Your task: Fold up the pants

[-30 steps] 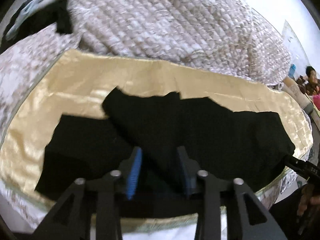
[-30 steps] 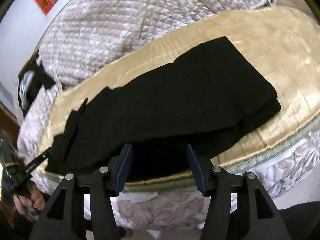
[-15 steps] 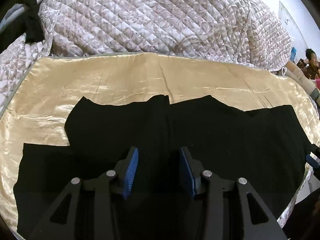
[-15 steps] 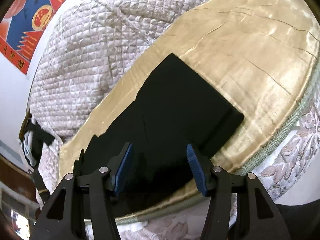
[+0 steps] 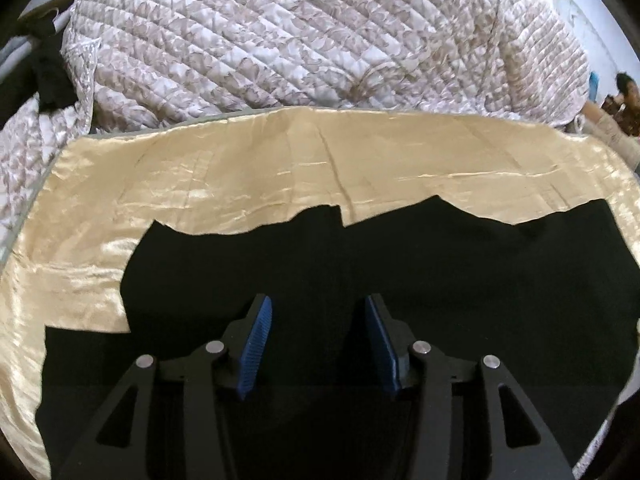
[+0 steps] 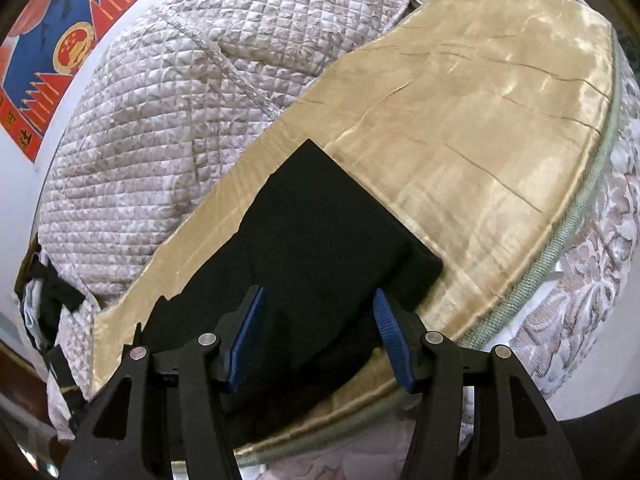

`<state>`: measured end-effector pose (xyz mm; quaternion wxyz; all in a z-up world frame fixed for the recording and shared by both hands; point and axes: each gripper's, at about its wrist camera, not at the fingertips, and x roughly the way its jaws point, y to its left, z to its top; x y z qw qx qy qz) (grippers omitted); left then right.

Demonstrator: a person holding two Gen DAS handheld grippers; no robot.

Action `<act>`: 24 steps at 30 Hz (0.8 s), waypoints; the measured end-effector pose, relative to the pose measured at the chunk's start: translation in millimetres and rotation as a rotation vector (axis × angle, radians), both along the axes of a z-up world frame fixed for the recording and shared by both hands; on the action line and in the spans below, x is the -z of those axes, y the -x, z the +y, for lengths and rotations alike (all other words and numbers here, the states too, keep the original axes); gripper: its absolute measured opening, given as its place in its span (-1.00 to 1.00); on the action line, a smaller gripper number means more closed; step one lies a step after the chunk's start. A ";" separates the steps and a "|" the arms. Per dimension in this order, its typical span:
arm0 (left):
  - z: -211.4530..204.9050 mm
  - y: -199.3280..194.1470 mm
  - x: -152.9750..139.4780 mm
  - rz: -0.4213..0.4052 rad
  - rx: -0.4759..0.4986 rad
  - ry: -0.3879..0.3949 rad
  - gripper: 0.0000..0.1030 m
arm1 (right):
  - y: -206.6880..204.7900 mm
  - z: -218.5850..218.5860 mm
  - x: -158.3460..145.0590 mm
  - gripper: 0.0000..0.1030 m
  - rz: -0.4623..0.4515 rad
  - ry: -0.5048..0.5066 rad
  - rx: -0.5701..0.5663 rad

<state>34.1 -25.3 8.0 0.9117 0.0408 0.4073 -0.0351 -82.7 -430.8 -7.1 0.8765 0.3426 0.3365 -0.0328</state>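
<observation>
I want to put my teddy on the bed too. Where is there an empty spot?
The gold satin sheet is bare to the right of the black pants, out to the bed's edge. A bare strip also runs between the pants and the quilted blanket. The near edge is crowded with pants.

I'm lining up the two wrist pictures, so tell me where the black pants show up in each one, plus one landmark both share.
Left wrist view: the black fabric pants fill the lower half, stretched from left to right edge, beyond the blue pads.
Right wrist view: the black fabric pants lie lower centre, running diagonally, their squared end toward the upper right.
Shared landmark: the shiny gold satin cloth under the pants, backed by the quilted floral bedspread.
</observation>
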 end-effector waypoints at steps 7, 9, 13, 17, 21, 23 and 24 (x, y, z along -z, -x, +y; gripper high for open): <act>-7.3 -8.9 0.3 0.002 -0.017 -0.073 -0.84 | -9.1 0.3 4.6 0.09 0.008 -0.004 -0.002; -0.3 -0.2 -5.0 -0.028 -0.055 -0.036 -0.87 | -10.3 0.9 4.6 0.09 0.009 0.003 -0.009; 43.1 44.8 -35.8 -0.143 -0.196 0.059 -0.88 | -10.5 -2.2 5.3 0.09 0.005 -0.017 -0.009; 104.5 106.6 -46.7 -0.206 -0.382 0.181 -0.88 | -10.2 -5.7 6.4 0.09 0.000 -0.054 0.000; 149.8 136.2 -21.9 -0.146 -0.487 0.289 -0.87 | -10.4 -4.3 5.9 0.08 -0.002 -0.049 -0.001; 165.1 139.8 -9.0 -0.117 -0.513 0.329 -0.87 | -10.4 -3.3 5.6 0.08 -0.003 -0.044 -0.002; 170.3 139.7 -4.6 -0.103 -0.518 0.358 -0.86 | -10.3 -2.7 5.5 0.08 -0.003 -0.046 -0.001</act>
